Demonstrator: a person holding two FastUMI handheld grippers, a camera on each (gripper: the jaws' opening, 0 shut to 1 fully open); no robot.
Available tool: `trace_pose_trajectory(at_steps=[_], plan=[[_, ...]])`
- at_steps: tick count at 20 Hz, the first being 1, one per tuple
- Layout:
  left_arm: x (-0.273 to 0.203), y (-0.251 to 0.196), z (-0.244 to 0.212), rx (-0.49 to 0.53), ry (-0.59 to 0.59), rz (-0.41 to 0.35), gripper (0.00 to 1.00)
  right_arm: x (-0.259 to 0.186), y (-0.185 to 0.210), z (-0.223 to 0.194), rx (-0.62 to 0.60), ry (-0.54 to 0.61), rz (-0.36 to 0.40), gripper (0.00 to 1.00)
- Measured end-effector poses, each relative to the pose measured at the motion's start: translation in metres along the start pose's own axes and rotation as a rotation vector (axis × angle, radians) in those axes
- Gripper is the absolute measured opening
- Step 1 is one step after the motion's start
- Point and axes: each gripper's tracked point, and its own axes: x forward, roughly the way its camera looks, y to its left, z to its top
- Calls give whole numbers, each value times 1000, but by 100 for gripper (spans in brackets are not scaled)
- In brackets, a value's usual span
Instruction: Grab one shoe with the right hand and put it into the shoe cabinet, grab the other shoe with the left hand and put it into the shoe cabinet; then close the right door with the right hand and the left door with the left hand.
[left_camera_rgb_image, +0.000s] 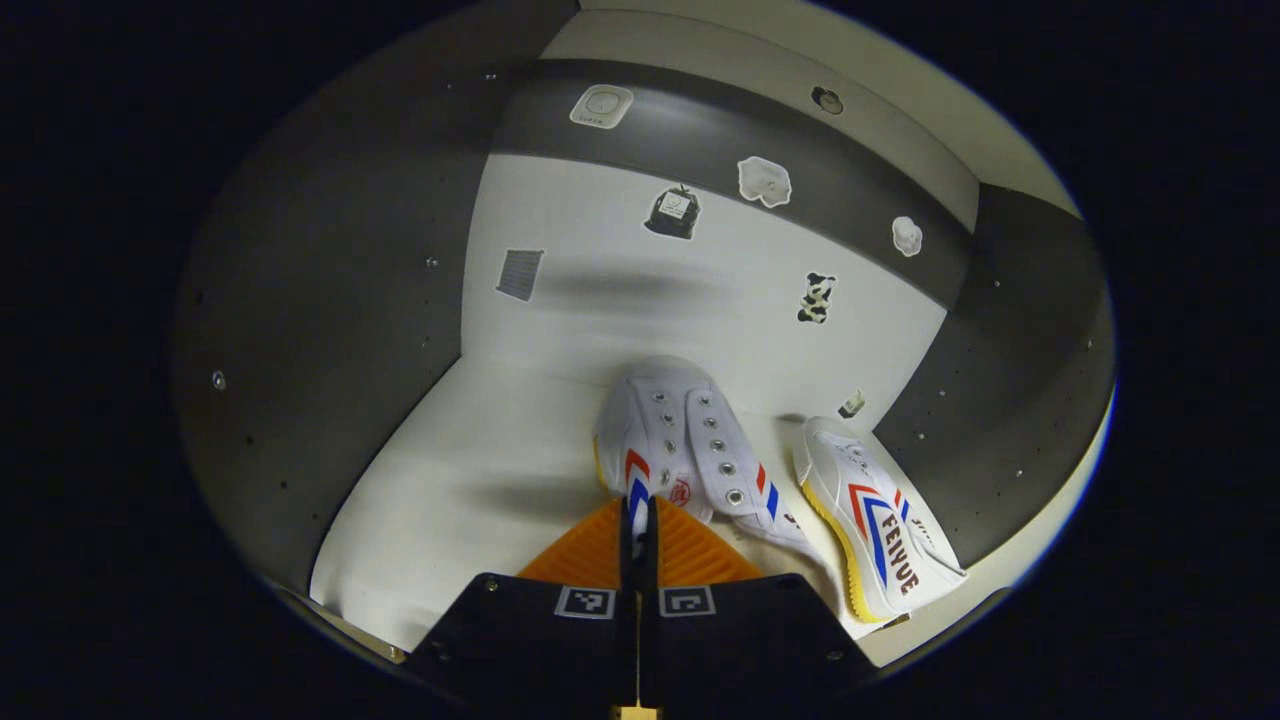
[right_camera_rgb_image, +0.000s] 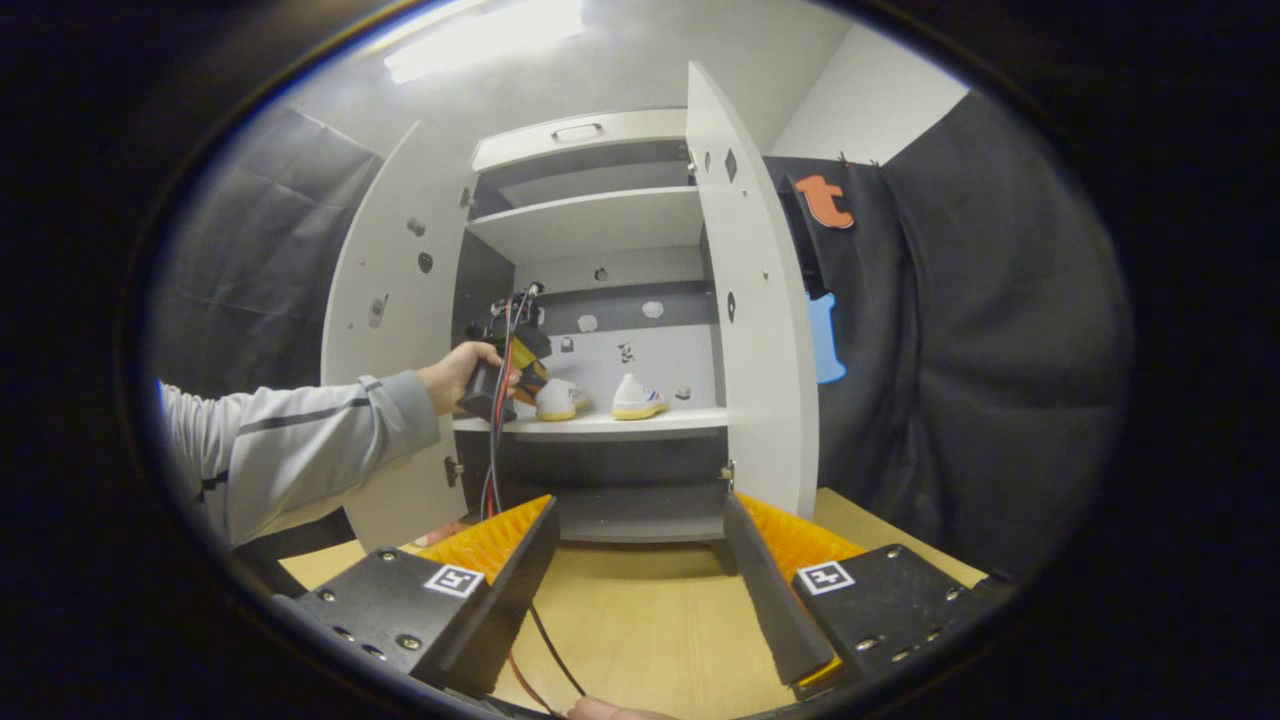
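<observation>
The shoe cabinet stands open in front of a wooden table top, with a white shelf inside and dark grey side walls. The left gripper is inside the cabinet, and its orange fingers are pinched tight on the heel of a white canvas shoe — so the shoe can be set down toe first toward the back wall. The other white shoe already lies on the shelf just beside it, near the right side wall. There is plenty of bare shelf on the left. The right gripper waits over the table with its fingers spread wide and nothing in them. The right door and left door both stand open, so there is room to pull the arm back out.
</observation>
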Motion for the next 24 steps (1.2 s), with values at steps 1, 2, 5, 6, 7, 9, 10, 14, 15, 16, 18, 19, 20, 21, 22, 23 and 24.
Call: trace_pose_trajectory(at_steps=[1,2,5,6,7,9,10,14,15,16,18,19,20,21,22,23,24], plan=[[-2,-1,-1,19,-1,-4,6,-1,-1,-1,2,2,-3,98],[-6,-4,-6,23,9,-17,8,-2,-2,-2,2,3,-7,98],[-27,-8,7,7,-44,-24,21,-6,-4,-1,4,0,-16,98],[-34,-5,16,9,-97,1,24,-9,-5,1,-2,-3,-19,98],[-43,-3,24,41,-141,36,32,-11,-7,2,-14,-6,-25,98],[-73,-8,34,91,-220,66,51,-16,-8,7,-52,-19,-27,98],[-89,-17,35,94,-262,58,51,-18,-9,11,-69,-28,-35,98],[-160,-58,26,111,-393,-55,100,-26,-22,23,-127,-46,-66,98],[-179,-63,18,113,-408,-79,99,-28,-28,28,-146,-49,-75,98],[-194,-70,11,126,-423,-109,97,-30,-39,34,-158,-55,-93,98],[-225,-66,-9,131,-431,-126,96,-33,-56,47,-172,-66,-112,98],[-238,-61,-17,122,-437,-126,97,-36,-65,53,-168,-72,-122,98],[-249,-56,-30,115,-429,-131,96,-37,-74,59,-160,-74,-124,98],[-259,-52,-40,111,-427,-146,96,-39,-78,63,-138,-66,-106,98],[-267,-49,-51,107,-423,-165,96,-41,-82,66,-106,-53,-79,98],[-275,-47,-64,109,-418,-188,97,-42,-90,71,-82,-38,-59,98],[-283,-43,-80,115,-407,-208,96,-43,-102,77,-65,-27,-58,98]])
